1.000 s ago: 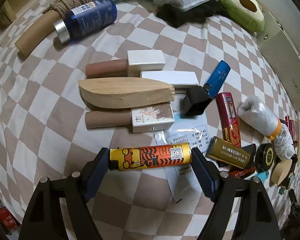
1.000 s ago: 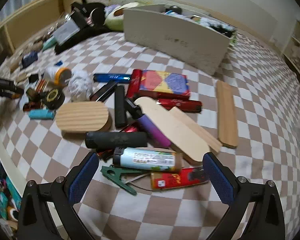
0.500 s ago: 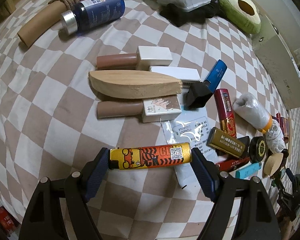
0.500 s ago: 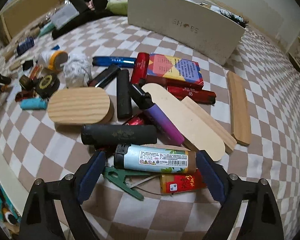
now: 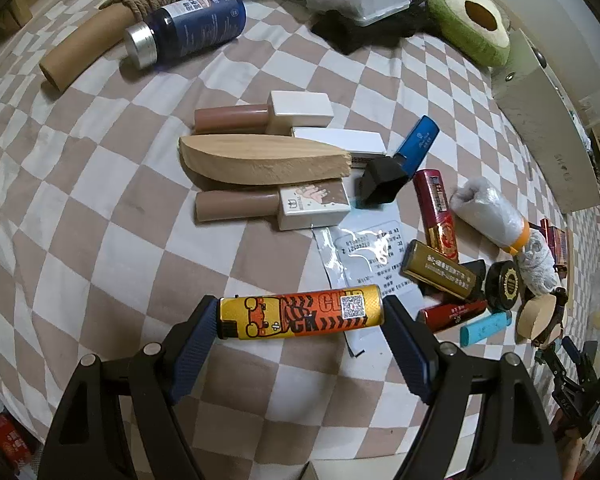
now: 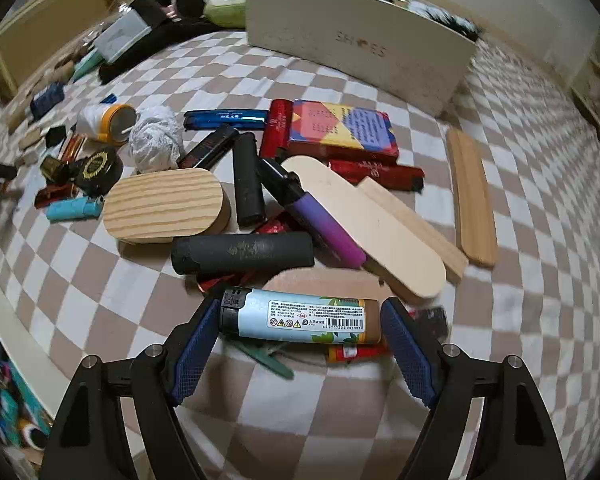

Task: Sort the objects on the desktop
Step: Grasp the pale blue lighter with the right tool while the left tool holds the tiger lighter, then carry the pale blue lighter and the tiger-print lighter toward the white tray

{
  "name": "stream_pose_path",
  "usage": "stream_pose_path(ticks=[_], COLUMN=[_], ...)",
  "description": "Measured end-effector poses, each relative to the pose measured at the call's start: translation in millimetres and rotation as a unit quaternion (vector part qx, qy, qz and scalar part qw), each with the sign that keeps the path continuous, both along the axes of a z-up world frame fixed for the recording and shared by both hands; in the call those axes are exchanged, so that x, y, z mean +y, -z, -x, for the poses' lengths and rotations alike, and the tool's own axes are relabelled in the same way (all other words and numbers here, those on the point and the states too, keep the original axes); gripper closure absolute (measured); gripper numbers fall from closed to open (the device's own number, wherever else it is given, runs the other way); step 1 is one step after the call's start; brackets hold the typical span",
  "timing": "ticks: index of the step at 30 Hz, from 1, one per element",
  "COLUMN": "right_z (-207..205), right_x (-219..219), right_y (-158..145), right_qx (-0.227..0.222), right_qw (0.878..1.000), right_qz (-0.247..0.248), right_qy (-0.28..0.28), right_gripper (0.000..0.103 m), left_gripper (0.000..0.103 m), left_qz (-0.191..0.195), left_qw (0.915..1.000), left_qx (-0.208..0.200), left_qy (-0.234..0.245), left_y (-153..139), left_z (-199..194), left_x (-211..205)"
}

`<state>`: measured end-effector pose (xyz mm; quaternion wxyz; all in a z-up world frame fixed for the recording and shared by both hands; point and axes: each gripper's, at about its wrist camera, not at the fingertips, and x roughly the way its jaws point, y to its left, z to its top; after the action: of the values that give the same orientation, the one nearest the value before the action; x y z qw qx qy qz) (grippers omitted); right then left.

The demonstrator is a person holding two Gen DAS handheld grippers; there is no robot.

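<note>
My left gripper (image 5: pixel 300 318) is shut on a yellow and orange lighter (image 5: pixel 300 317), held crosswise above the checked cloth (image 5: pixel 80 208). Beyond it lie a half-oval wooden piece (image 5: pixel 260 162) and two brown-and-white tubes (image 5: pixel 268 210). My right gripper (image 6: pixel 300 322) is shut on a pale blue lighter (image 6: pixel 300 316) with a black cap, both blue pads touching its ends. It sits low over the pile, just above a green clip (image 6: pixel 266 356) and a red lighter (image 6: pixel 356 353). Behind it lies a black cylinder (image 6: pixel 242 254).
The right wrist view holds a pile: an oval wooden block (image 6: pixel 166 206), a purple lighter (image 6: pixel 320 222), flat wooden slats (image 6: pixel 470 196), a colourful box (image 6: pixel 342 128) and a beige shoe box (image 6: pixel 356 46). A blue bottle (image 5: pixel 188 24) and avocado plush (image 5: pixel 472 20) lie far off.
My right gripper came down onto the pile and shut on the pale blue lighter. The left gripper drew back a little with its lighter still held.
</note>
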<state>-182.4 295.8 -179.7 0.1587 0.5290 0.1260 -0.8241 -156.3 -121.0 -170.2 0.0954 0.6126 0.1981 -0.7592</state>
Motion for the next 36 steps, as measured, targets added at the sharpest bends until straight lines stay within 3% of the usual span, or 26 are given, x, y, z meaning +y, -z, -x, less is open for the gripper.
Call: stream_pose_path(ticks=[7, 12, 17, 24, 30, 36], right_z=[-1.0, -1.9, -11.1, -33.3, -64.2, -92.5], right_x=[17.5, 36.5, 52.3, 57.5, 41.5, 14.2], right_y=[-21.2, -52.7, -94.8, -152.2, -196.6, -213.4], right_qx=[0.006, 0.039, 0.099, 0.171, 0.219, 0.208], right_qw=[0.998, 0.994, 0.985, 0.969, 0.954, 0.948], right_qz=[0.014, 0.037, 0.068, 0.124, 0.185, 0.239], right_qy=[0.056, 0.099, 0.123, 0.127, 0.093, 0.042], right_gripper=[0.021, 0.021, 0.021, 0.021, 0.021, 0.021], left_gripper=[0.022, 0.022, 0.022, 0.022, 0.022, 0.022], left_qz=[0.004, 0.019, 0.035, 0.040, 0.044, 0.038], left_qw=[0.9997, 0.9986, 0.9951, 0.9853, 0.9722, 0.9670], left_qx=[0.023, 0.050, 0.091, 0.158, 0.216, 0.222], left_qy=[0.000, 0.003, 0.017, 0.050, 0.079, 0.120], left_y=[-18.0, -38.1, -65.8, -107.1, -142.5, -145.2], left_z=[-9.0, -17.1, -24.4, -47.9, -68.0, -84.2], left_x=[-1.4, -1.5, 5.1, 24.0, 40.1, 58.8])
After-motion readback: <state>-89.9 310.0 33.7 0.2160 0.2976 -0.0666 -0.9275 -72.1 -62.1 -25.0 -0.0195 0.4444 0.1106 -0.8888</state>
